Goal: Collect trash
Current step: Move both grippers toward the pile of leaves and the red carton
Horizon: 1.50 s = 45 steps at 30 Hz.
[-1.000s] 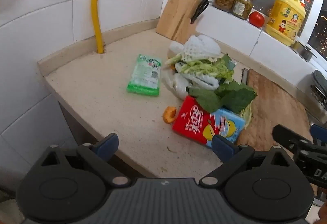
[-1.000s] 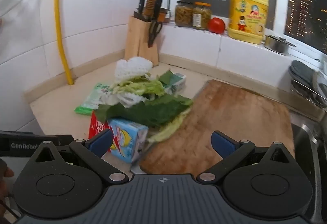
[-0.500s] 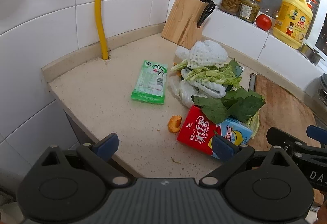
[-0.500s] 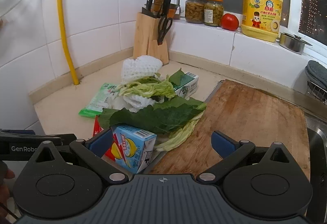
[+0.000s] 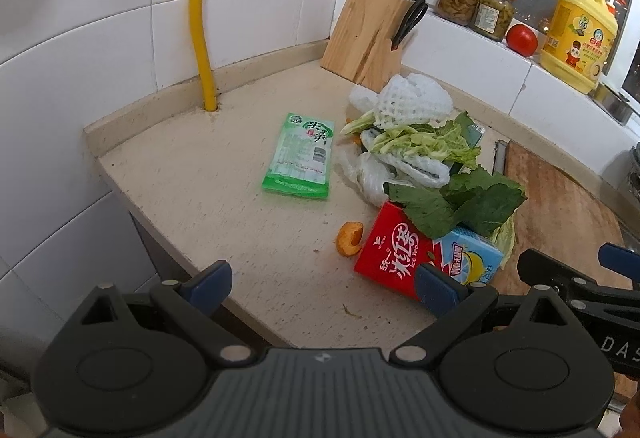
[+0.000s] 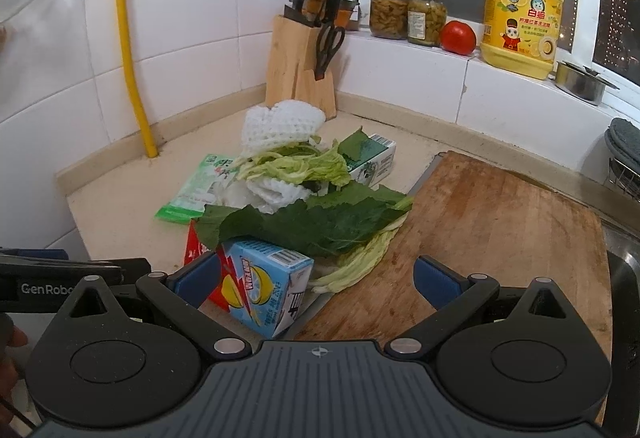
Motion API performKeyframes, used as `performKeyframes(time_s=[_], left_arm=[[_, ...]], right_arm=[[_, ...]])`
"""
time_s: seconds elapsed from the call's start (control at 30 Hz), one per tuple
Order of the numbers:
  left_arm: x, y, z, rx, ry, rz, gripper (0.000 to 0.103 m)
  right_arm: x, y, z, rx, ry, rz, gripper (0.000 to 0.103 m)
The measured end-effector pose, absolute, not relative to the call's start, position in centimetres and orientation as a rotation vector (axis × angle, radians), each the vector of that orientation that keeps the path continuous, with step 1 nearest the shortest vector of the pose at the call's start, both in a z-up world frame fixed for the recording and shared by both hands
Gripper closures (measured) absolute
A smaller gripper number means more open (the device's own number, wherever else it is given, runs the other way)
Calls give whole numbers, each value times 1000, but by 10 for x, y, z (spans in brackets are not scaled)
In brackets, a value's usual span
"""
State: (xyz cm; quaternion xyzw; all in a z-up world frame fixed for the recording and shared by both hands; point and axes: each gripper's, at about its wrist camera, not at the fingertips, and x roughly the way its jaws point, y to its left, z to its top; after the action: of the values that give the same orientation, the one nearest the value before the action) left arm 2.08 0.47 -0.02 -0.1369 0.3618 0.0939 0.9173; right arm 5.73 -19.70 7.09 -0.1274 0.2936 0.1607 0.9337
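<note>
A heap of trash lies on the beige counter [image 5: 192, 194]: a red drink carton [image 5: 394, 250], a blue drink carton [image 6: 266, 288], dark green leaves [image 6: 320, 224], pale cabbage scraps [image 5: 416, 142], white foam netting [image 5: 412, 100] and a green-white carton [image 6: 374, 162]. A green snack bag [image 5: 302, 156] lies flat left of the heap, and an orange peel piece [image 5: 350, 240] sits beside the red carton. My left gripper [image 5: 324, 286] is open over the counter's front edge. My right gripper [image 6: 316, 280] is open, its left finger next to the blue carton.
A wooden cutting board [image 6: 492, 234] lies right of the heap. At the back stand a knife block [image 5: 366, 38], a yellow pipe [image 5: 200, 14], two jars [image 6: 408, 16], a tomato [image 6: 458, 37] and a yellow detergent jug [image 6: 522, 10]. A sink edge shows far right.
Both grippers have drifted slightly, so the heap sits a little farther right in each view. The blue carton now lies closer to my right gripper's left finger. Nothing was picked up.
</note>
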Motion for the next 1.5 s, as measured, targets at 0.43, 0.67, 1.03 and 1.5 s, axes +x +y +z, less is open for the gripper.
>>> performKeyframes(time_s=[0.43, 0.67, 1.03, 1.5], left_arm=[[25, 12, -4, -273, 749, 242, 9], [29, 16, -6, -282, 751, 271, 9], [33, 20, -6, -265, 737, 300, 9], [51, 17, -10, -222, 723, 311, 9]], right_arm=[[65, -184, 64, -273, 624, 366, 0], [74, -179, 63, -278, 628, 396, 0], [86, -173, 60, -287, 639, 428, 0], [114, -170, 58, -290, 659, 453, 0]])
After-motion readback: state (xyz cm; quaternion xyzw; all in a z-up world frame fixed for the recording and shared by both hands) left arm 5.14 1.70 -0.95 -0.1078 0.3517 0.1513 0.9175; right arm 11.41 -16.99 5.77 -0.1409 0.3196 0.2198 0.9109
